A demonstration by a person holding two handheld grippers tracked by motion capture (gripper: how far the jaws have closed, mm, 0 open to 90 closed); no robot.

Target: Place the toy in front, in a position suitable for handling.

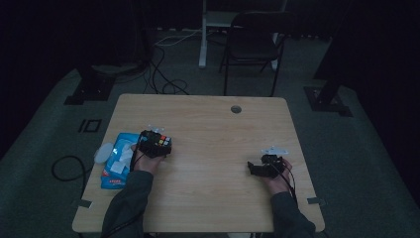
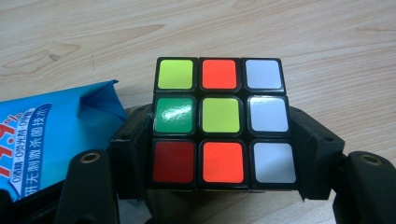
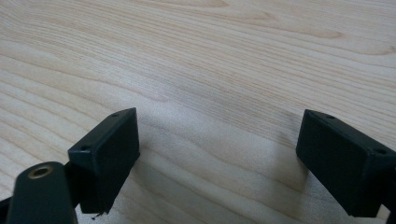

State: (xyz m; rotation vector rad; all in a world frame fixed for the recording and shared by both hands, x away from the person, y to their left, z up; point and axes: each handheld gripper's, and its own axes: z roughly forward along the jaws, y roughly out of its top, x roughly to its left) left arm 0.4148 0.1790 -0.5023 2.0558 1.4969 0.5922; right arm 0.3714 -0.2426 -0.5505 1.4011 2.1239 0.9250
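A scrambled Rubik's cube sits between the jaws of my left gripper, its face of yellow-green, orange, white, green and red tiles turned toward the camera. Both black pads lie against the cube's sides. In the high view the cube and left gripper are at the table's left-middle, just right of a blue pack. My right gripper rests low at the table's right side, pointing left. Its jaws stand wide apart over bare wood with nothing between them.
A blue pack of wet wipes lies at the left edge of the wooden table, close beside the left gripper, with a white lid next to it. A round cable hole is at the back. A black chair stands beyond the table.
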